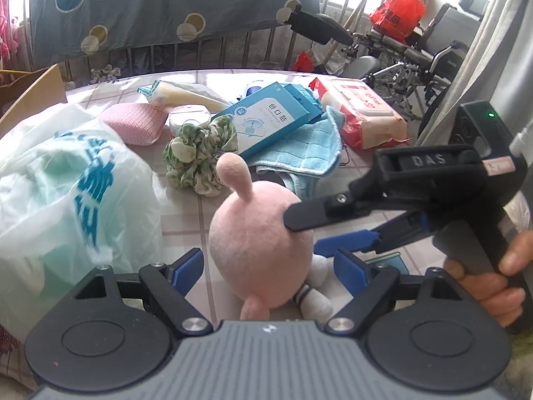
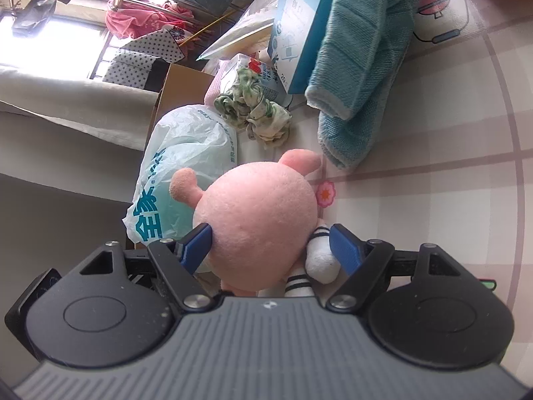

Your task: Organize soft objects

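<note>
A pink plush toy (image 1: 260, 246) with white striped limbs stands on the checked tablecloth (image 1: 186, 213). My left gripper (image 1: 268, 261) is open around it, with a gap between each blue pad and the plush. My right gripper (image 1: 306, 233) comes in from the right, held by a hand. In the right wrist view the right gripper (image 2: 271, 238) is shut on the plush toy (image 2: 260, 213): one pad presses the pink head, the other the white leg. Beyond lie a green floral scrunchie (image 1: 200, 156), a light blue towel (image 1: 299, 153) and a pink sponge (image 1: 133, 123).
A white plastic bag (image 1: 66, 193) with blue print bulges at the left beside a cardboard box (image 1: 30, 93). A blue carton (image 1: 273, 123) rests on the towel, and a red wipes pack (image 1: 363, 110) sits at the back right. A wheelchair (image 1: 416, 63) stands past the table.
</note>
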The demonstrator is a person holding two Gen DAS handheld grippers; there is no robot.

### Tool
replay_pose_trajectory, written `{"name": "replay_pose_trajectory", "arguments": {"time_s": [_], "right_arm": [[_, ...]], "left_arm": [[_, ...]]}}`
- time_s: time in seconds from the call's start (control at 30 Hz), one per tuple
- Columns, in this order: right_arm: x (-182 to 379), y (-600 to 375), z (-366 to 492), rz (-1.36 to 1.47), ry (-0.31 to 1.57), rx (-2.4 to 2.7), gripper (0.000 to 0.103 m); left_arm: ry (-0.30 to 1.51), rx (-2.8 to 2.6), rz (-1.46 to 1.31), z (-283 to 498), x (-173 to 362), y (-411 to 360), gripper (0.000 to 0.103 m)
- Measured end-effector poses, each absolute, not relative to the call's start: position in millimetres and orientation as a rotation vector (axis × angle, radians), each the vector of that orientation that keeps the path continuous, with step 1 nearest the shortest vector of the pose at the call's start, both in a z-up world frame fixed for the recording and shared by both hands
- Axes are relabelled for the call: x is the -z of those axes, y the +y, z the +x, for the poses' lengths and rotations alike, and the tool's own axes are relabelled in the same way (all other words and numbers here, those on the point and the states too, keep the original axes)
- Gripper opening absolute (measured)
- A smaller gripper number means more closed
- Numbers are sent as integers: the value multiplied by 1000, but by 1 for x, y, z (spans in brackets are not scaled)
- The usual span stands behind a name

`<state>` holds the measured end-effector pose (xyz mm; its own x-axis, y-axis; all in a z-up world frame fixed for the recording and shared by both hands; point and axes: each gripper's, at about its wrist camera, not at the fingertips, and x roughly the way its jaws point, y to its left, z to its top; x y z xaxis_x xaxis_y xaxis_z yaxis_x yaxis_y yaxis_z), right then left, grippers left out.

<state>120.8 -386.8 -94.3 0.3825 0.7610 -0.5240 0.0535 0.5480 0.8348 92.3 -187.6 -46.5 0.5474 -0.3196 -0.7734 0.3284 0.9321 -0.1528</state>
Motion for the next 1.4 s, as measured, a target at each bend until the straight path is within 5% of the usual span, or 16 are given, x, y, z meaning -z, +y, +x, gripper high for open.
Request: {"name": "replay_pose_trajectory", "arguments": {"time_s": [0.67, 0.9, 1.1, 1.4], "right_arm": [[98, -396, 124, 930, 1120, -551, 78], [49, -405, 125, 815, 1044, -550, 79], [11, -384, 161, 697, 985, -563, 79], [27, -340, 232, 568, 1065, -510, 79]], "left_arm": [[897, 388, 119, 110, 57, -205, 74], [882, 394, 106, 107, 55, -200, 70], [884, 364, 74, 107, 55, -186, 70], [900, 362, 41, 107, 55, -178, 70]]}}
